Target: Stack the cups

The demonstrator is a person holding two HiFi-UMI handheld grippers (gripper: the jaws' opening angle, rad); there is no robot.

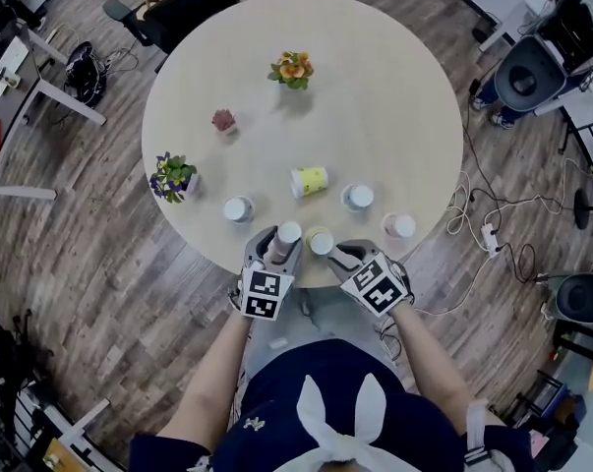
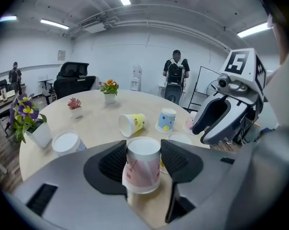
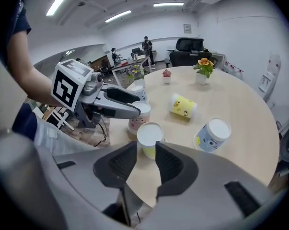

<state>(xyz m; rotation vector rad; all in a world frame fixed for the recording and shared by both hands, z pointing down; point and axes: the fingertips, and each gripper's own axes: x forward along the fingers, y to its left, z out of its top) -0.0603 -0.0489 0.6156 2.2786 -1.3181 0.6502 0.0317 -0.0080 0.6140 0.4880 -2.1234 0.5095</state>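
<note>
My left gripper (image 1: 279, 247) is shut on a pink cup (image 2: 143, 169) that stands upside down near the front edge of the round table (image 1: 394, 96); both pads press its sides. Right beside it stands a yellow-green cup (image 3: 150, 139), also upside down, just ahead of the tips of my right gripper (image 3: 145, 153), which is open and holds nothing. More cups are spread farther out: a white-bottomed one (image 1: 238, 208) at the left, a yellow one (image 1: 309, 181) lying on its side, a blue one (image 1: 357, 198) and a pink one (image 1: 399, 226) at the right.
Three small plants stand on the table: purple flowers (image 1: 173, 177) at the left edge, a red plant (image 1: 223, 121) and orange flowers (image 1: 292, 70) farther back. Office chairs (image 1: 183, 3) and cables (image 1: 483, 229) surround the table. A person (image 2: 174, 75) stands in the background.
</note>
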